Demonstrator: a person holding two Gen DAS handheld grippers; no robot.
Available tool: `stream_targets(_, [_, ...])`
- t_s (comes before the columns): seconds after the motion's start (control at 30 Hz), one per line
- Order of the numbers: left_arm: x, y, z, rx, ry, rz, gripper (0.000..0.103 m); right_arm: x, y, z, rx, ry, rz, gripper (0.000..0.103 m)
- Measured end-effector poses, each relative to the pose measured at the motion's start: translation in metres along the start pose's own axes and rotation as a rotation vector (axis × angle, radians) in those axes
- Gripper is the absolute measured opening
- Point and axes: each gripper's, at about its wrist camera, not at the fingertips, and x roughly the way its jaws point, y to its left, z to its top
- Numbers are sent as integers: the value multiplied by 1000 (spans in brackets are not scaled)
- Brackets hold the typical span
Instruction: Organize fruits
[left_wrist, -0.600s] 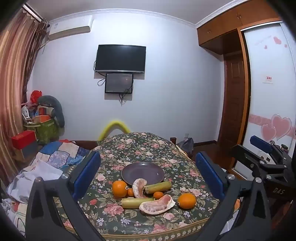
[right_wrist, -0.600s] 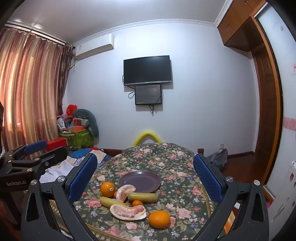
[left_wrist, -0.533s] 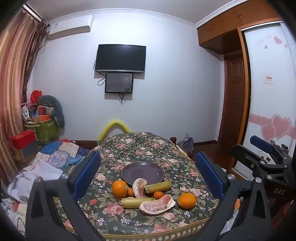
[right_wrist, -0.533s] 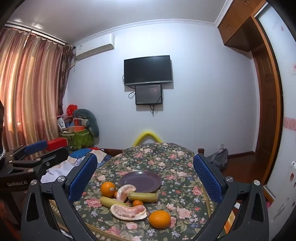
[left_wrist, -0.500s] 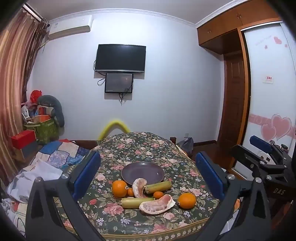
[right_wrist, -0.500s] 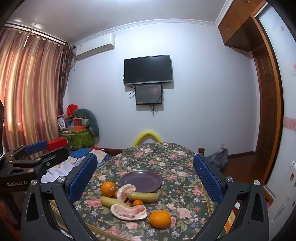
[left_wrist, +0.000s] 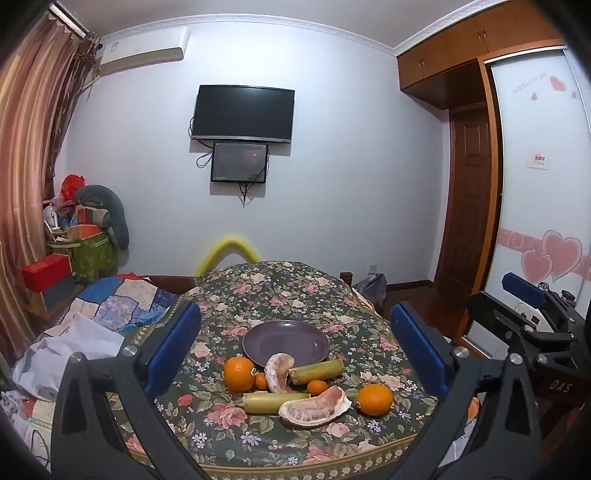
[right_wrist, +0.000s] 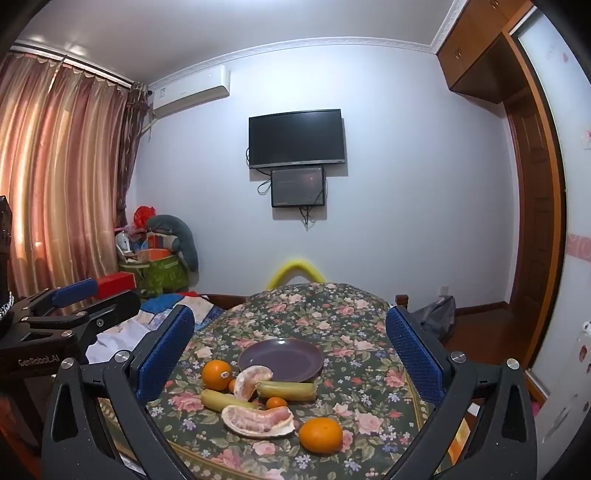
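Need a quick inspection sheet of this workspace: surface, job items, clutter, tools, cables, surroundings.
Surface: floral tablecloth, covers the table.
Job's things: purple plate empty; two oranges, two pomelo pieces, two green stalks, two small tangerines lie in front of it.
Clutter: bedding, boxes at left.
Grippers: left tool and right tool open, empty.
Cables: below wall TV.
Surroundings: curtain, wardrobe.

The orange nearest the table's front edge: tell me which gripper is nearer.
Right, likely. The orange sits low and near the right gripper; from the left gripper it lies farther right.
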Motion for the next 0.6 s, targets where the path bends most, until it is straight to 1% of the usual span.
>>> stream_targets(0.6, [-2,2,0,-4,3,-1,103,0,0,1,9,1,8,103])
